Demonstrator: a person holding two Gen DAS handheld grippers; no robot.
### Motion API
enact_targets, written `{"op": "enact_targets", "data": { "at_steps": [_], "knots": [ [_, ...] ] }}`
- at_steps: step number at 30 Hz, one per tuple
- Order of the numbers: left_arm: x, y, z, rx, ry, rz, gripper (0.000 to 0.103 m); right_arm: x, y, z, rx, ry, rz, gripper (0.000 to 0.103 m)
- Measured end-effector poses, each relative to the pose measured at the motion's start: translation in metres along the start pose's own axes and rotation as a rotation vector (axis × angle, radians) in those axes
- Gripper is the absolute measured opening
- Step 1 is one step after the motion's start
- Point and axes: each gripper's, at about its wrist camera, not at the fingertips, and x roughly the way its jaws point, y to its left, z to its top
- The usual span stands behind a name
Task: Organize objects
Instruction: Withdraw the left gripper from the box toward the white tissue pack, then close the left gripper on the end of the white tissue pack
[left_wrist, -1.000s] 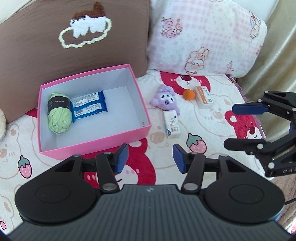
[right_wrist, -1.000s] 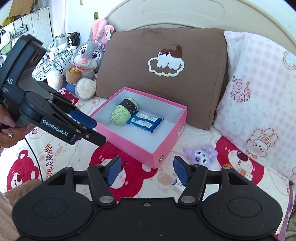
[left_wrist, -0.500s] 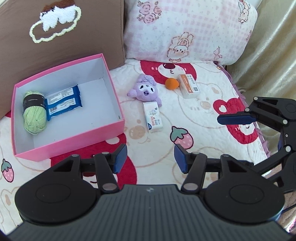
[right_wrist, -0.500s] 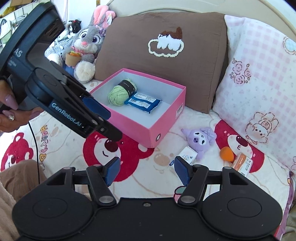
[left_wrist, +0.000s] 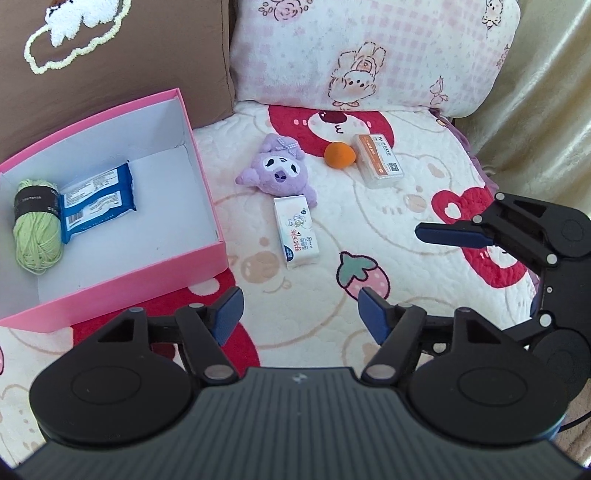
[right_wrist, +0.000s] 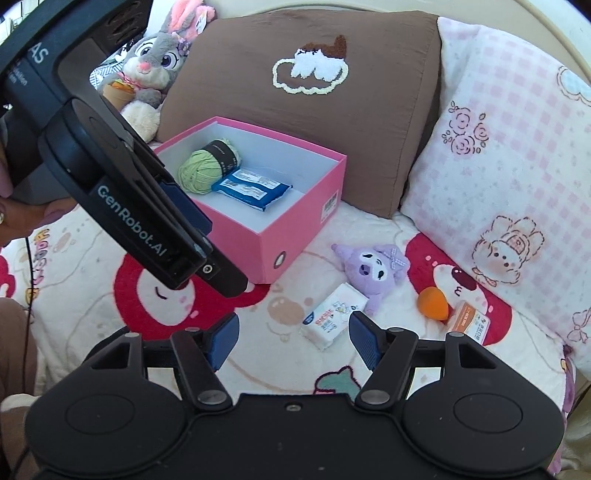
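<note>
A pink box (left_wrist: 155, 273) (right_wrist: 295, 236) on the bed holds a green yarn ball (left_wrist: 35, 229) (right_wrist: 201, 170) and a blue snack packet (left_wrist: 98, 201) (right_wrist: 251, 188). To its right lie a purple plush (left_wrist: 279, 173) (right_wrist: 373, 264), a white tissue pack (left_wrist: 297, 230) (right_wrist: 332, 314), an orange ball (left_wrist: 340, 155) (right_wrist: 432, 302) and a small orange-labelled box (left_wrist: 380, 160) (right_wrist: 471, 321). My left gripper (left_wrist: 297, 308) is open and empty, just short of the tissue pack. My right gripper (right_wrist: 293, 336) is open and empty, close to the tissue pack.
A brown pillow (right_wrist: 295, 103) and a pink checked pillow (left_wrist: 369, 55) lean behind the objects. A grey bunny plush (right_wrist: 151, 70) sits at the back left. The right gripper's body (left_wrist: 535, 236) is at the bed's right edge beside a beige curtain (left_wrist: 546, 92).
Both grippers have moved right and closer to the loose items. The box has shifted left in the left wrist view. Both stay open and empty.
</note>
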Motion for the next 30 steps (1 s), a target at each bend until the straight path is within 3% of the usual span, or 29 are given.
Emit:
{"op": "enact_targets", "data": {
  "at_steps": [5,11,20,30],
  "knots": [
    [0.023,-0.004,0.005,-0.030,-0.039,-0.020,0.073,0.018,-0.001,-0.010,-0.016,-0.050,-0.048,0.087],
    [0.057,-0.011,0.014,-0.033,-0.058,-0.017,0.078,0.040,-0.005,-0.014,-0.047,-0.092,-0.117,0.088],
    [0.096,-0.007,0.017,-0.015,-0.041,0.016,0.079,0.091,-0.023,-0.038,0.004,-0.088,-0.080,0.089],
    [0.115,-0.021,0.015,0.046,-0.115,0.019,0.076,0.123,-0.031,-0.053,0.054,-0.042,-0.032,0.089]
  ]
}}
